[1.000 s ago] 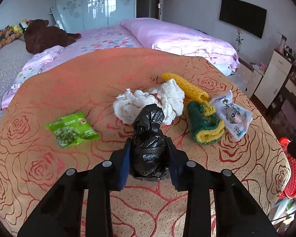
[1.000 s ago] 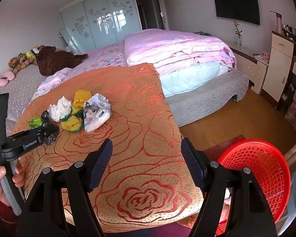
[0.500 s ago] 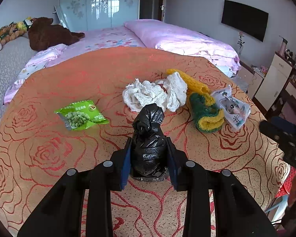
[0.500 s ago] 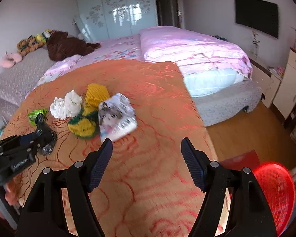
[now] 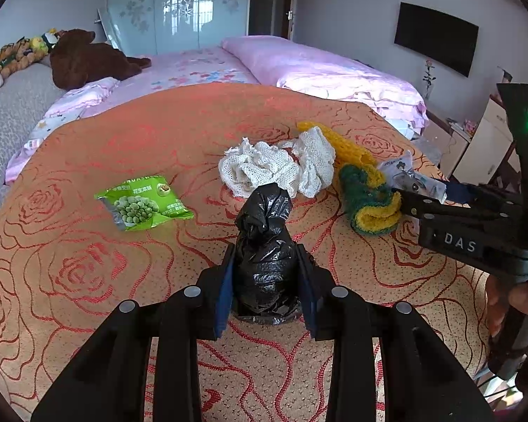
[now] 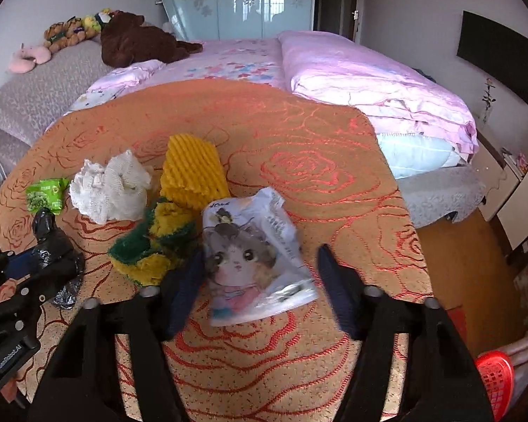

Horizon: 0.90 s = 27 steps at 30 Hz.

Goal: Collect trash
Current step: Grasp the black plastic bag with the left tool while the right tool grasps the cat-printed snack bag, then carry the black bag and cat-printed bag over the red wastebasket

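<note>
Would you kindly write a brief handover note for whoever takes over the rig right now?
Left gripper: shut on the black trash bag.
Right gripper: open, straddling the cat-print packet, not yet closed.
On the bedspread: green pea packet, white mesh wad, yellow foam net, green-yellow cloth.
Red basket sits on the floor, right.
Nothing visibly binned; everything remains.

Plenty of soft daylight in here, no harsh shadows anywhere. The glossy wardrobe doors [image 5: 179, 3] throw back a bright window reflection, and the orange bedspread [image 5: 179, 133] has a reddish sheen. Both fisheye views bend hard at the edges with black corners. The right gripper [image 6: 260, 277] has smeary, motion-blurred fingers; the cat-print packet [image 6: 253, 256] between them looks soft too.
</note>
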{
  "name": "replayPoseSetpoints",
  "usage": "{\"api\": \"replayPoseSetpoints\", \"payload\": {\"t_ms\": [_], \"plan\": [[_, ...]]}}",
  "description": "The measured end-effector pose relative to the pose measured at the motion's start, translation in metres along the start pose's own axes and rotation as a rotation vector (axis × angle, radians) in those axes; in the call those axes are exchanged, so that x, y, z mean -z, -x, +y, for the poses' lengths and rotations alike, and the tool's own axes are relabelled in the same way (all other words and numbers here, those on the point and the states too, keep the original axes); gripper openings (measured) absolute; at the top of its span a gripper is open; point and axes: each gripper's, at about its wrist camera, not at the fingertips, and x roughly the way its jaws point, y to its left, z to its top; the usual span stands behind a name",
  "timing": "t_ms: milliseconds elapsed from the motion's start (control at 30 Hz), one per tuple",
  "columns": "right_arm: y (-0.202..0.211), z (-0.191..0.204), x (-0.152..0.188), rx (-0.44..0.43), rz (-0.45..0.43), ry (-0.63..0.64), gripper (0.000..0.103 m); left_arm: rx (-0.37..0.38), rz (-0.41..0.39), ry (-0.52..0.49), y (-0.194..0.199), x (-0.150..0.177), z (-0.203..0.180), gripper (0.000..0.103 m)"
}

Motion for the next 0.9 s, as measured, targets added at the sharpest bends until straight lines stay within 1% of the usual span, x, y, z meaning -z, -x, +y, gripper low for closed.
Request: {"api": "replayPoseSetpoints", "payload": {"t_ms": [167, 300, 667, 900], "plan": [[0.007, -0.005, 0.007, 0.001, -0.013, -0.023, 0.047, -0.001, 0.000, 0.001, 0.000, 0.000, 0.000, 0.031], [0.013, -0.008, 0.015, 0.002, -0.019, -0.030, 0.044, -0.004, -0.003, 0.000, 0.000, -0.002, 0.001, 0.031], [0.037, -0.013, 0.046, -0.025, -0.040, -0.100, 0.042, -0.008, -0.007, 0.001, 0.001, -0.003, 0.000, 0.031], [0.048, -0.016, 0.057, -0.056, -0.045, -0.151, 0.042, -0.008, -0.027, 0.016, 0.005, -0.003, 0.003, 0.031]]}}
